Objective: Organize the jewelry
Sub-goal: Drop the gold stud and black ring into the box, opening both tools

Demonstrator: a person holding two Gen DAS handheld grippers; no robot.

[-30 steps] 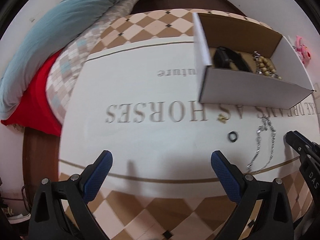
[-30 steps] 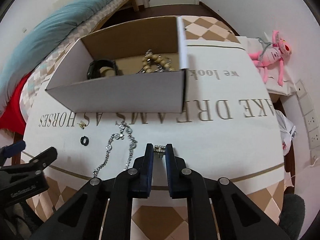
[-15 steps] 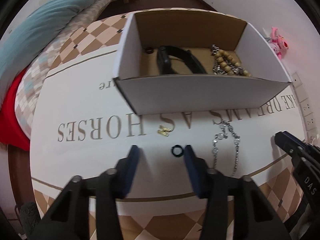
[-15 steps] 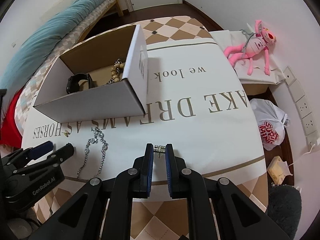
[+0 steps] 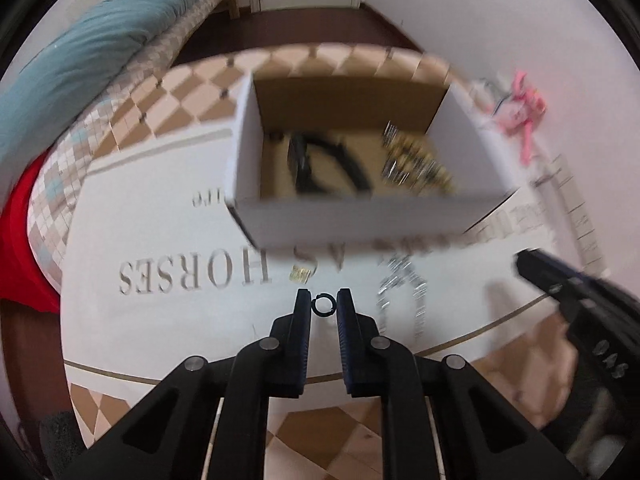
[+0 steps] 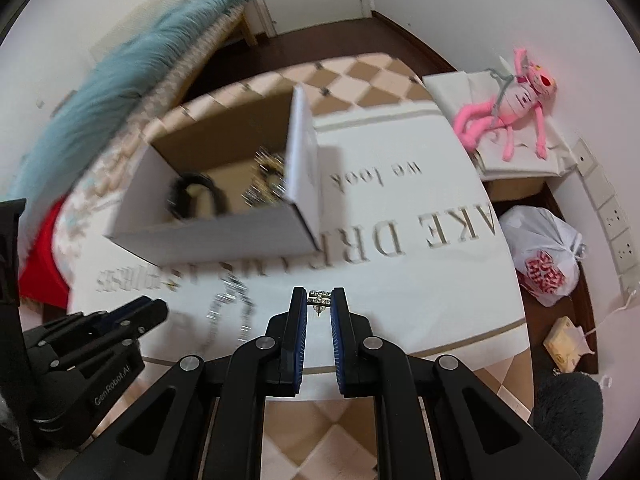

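My left gripper [image 5: 323, 305] is shut on a small black ring [image 5: 322, 304], its tips at the white printed cloth [image 5: 168, 320]. My right gripper [image 6: 318, 298] is shut on a small rhinestone earring [image 6: 319, 297] and holds it above the cloth. An open cardboard box [image 5: 360, 222] [image 6: 216, 240] behind them holds a black watch [image 5: 308, 160] [image 6: 192, 196] and a bead bracelet [image 5: 416, 160]. A silver chain [image 5: 404, 292] [image 6: 228, 304] and a small gold earring [image 5: 300, 274] lie on the cloth in front of the box.
A teal quilt [image 5: 80, 64] and red blanket [image 5: 20, 240] lie on the left. A pink plush toy [image 6: 508, 116] lies on a white box at the right, with a plastic bag [image 6: 544, 256] on the floor below.
My left gripper moved in over the black ring and closed from wide open onto it. My right gripper kept its earring and swung, so the box now sits to its left.
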